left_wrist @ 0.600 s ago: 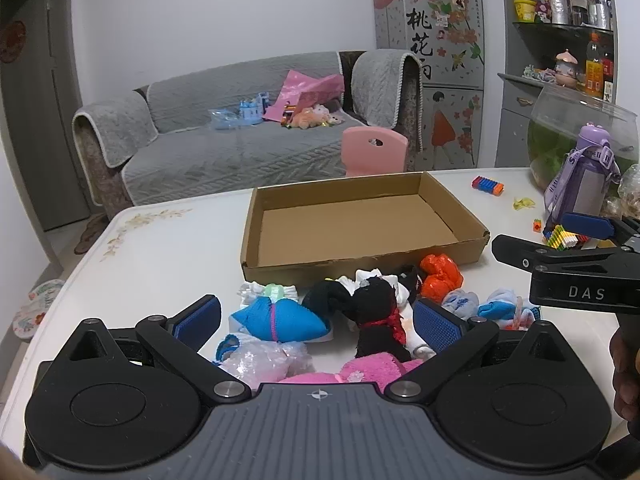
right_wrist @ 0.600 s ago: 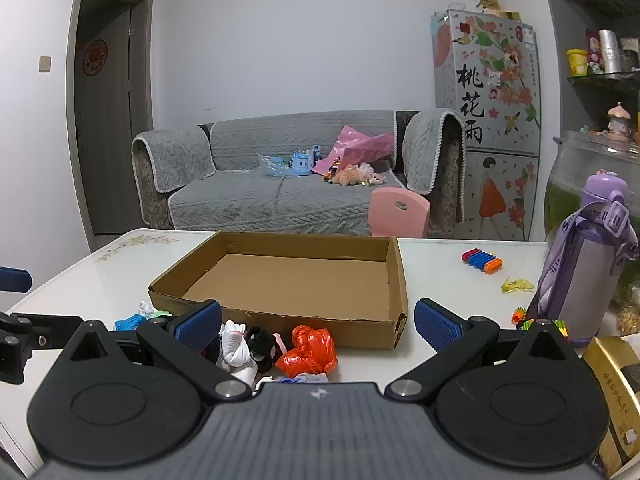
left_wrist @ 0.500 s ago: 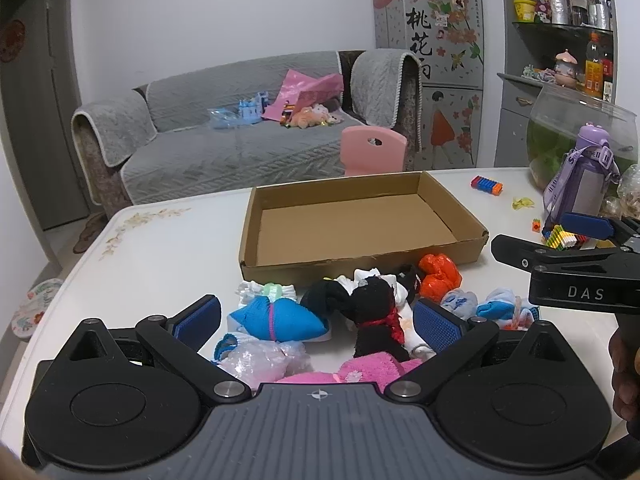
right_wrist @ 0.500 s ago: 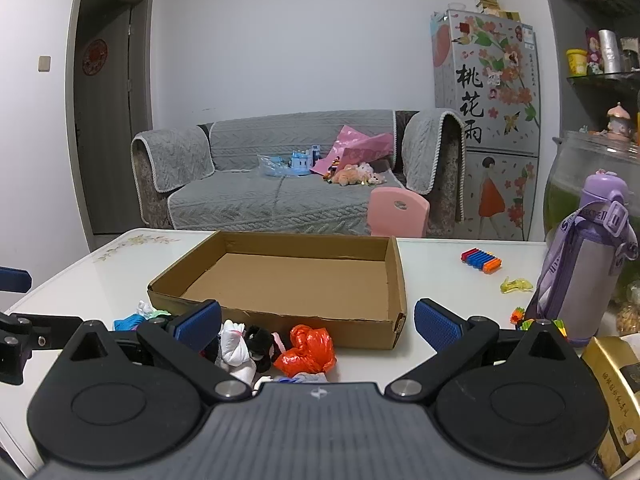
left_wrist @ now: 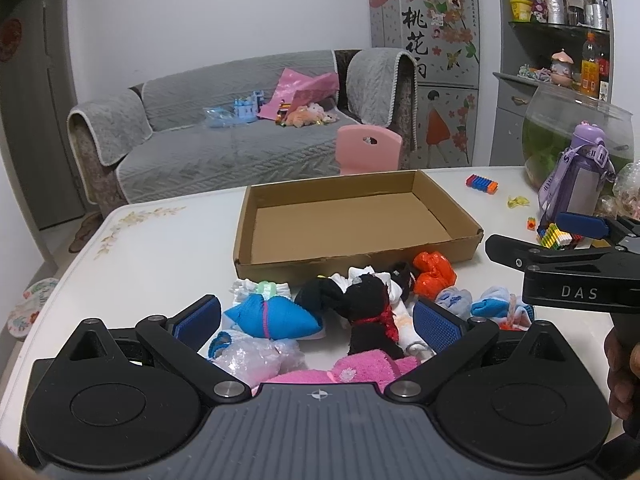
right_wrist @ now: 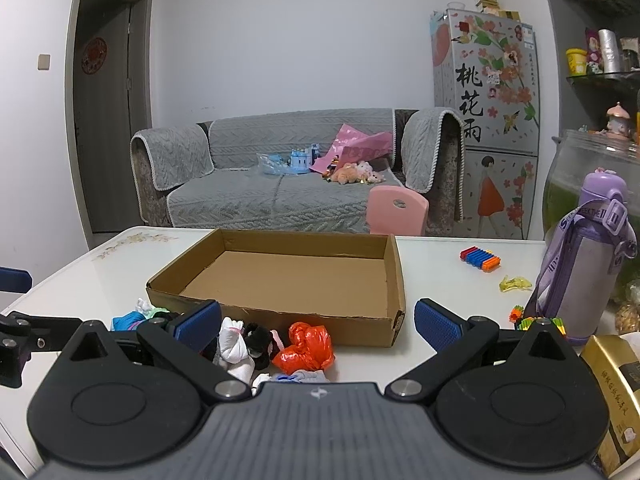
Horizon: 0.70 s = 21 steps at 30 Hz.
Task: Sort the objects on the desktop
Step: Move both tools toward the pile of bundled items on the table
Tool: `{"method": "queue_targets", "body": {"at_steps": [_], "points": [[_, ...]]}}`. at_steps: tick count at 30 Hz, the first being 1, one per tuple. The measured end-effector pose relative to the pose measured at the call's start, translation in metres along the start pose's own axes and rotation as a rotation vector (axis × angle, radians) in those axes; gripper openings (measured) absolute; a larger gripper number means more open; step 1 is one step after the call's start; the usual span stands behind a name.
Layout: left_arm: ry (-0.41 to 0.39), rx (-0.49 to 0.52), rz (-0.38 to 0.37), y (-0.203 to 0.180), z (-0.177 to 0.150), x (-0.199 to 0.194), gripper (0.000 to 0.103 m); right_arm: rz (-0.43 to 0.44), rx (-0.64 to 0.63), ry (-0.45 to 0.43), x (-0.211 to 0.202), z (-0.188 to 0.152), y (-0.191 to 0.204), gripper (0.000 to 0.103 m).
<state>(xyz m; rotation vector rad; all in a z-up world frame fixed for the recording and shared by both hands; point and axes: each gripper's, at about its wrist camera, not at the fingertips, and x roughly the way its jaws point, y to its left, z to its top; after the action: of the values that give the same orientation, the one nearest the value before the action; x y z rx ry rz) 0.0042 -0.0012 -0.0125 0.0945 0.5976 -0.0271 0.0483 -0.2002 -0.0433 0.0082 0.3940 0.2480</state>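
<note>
Bottom of the left wrist view, the left gripper (left_wrist: 316,320) is spread wide with nothing clamped. A pink sock (left_wrist: 360,368) is half hidden under its body, and a clear bag (left_wrist: 256,354) is partly cut off too. Between the pads sit a blue bundle (left_wrist: 276,318) and a black sock (left_wrist: 368,308). The orange bag (left_wrist: 434,274) is just past them, right of centre (one of each, the rest of the pile is too tangled to count). The right gripper (right_wrist: 316,322) is also gaping, empty, with the orange bag between its pads. One box (left_wrist: 360,216) behind, mid-frame.
</note>
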Motion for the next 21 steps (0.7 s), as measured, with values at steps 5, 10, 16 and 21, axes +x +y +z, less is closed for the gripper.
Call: {"method": "queue_targets", "body": {"at_steps": [5, 10, 16, 21], "points": [[0.001, 0.000, -0.003, 0.0000, 0.0004, 0.0001, 0.103, -0.001, -0.001, 0.001, 0.0002, 0.0003, 0.0004, 0.103], [0.001, -0.007, -0.006, 0.0002, 0.0014, -0.0003, 0.103, -0.004, 0.000, 0.000, 0.0002, -0.0003, 0.0005, 0.103], [0.004, -0.007, -0.009, 0.0007, 0.0017, 0.0000, 0.103, -0.002, -0.001, 0.002, -0.0006, -0.0011, -0.0005, 0.103], [0.005, -0.006, -0.012, 0.0000, 0.0011, 0.0004, 0.103, -0.001, 0.000, 0.002, -0.0006, -0.0009, -0.0006, 0.103]]}}
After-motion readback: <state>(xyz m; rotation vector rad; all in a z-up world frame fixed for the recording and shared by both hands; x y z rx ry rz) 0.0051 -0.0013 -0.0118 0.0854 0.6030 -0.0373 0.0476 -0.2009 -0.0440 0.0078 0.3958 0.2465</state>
